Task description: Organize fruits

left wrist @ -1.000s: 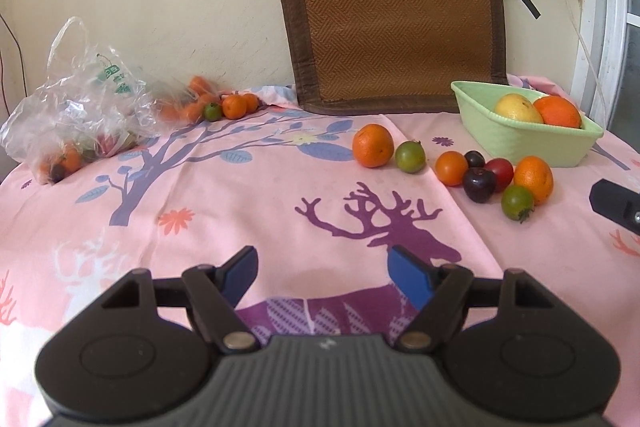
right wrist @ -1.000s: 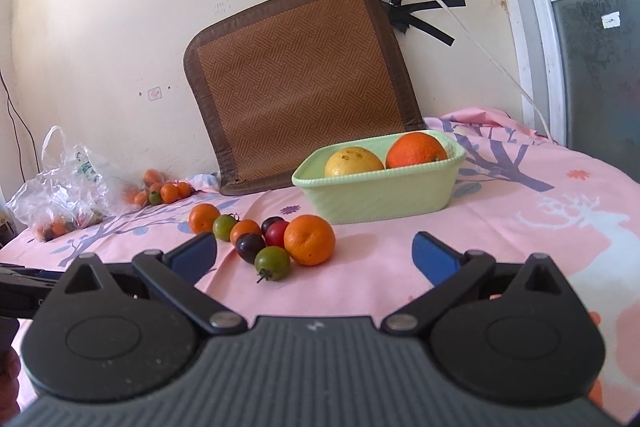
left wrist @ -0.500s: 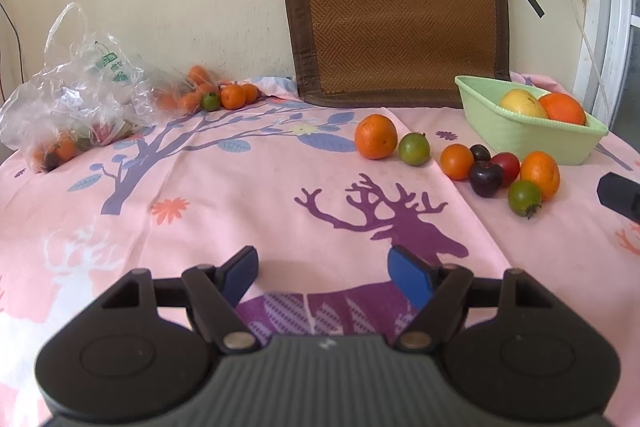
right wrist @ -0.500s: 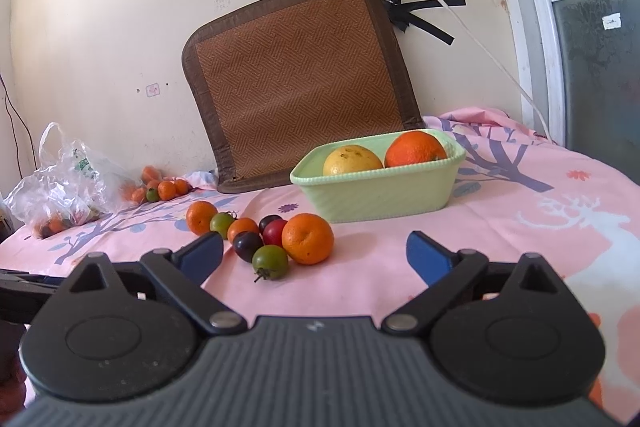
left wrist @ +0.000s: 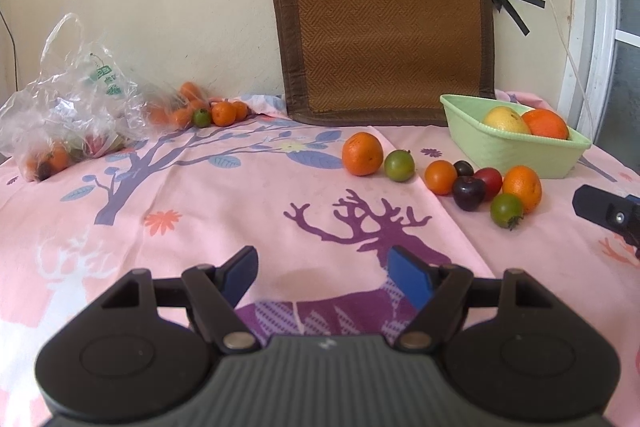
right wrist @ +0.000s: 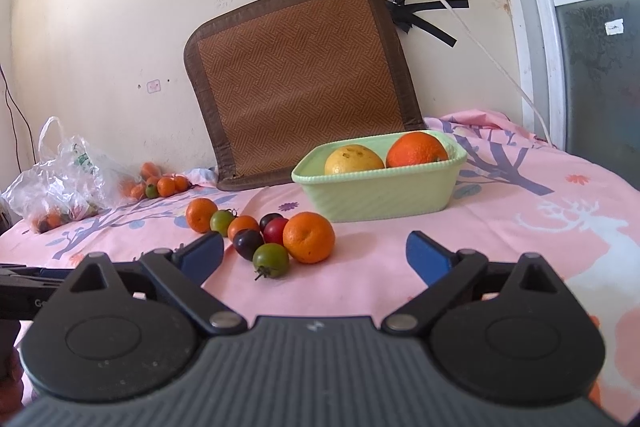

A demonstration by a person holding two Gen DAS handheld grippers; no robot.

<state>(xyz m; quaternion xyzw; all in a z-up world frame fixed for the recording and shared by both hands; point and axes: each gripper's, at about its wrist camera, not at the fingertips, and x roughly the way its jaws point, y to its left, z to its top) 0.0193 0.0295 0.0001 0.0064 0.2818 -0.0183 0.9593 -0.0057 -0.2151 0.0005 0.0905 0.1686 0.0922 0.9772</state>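
Observation:
A green basket holds a yellow fruit and an orange. In front of it lies a cluster of loose fruit: an orange, a green tomato, a dark plum, a red tomato and more oranges. My left gripper is open and empty, low over the tablecloth. My right gripper is open and empty, just short of the cluster.
A clear plastic bag with fruit lies at the far left, with small oranges beside it. A woven mat leans on the wall. A power cable hangs at the right.
The left gripper has dipped and drawn slightly toward the table. The right gripper has edged closer to the fruit cluster. Both stay open.

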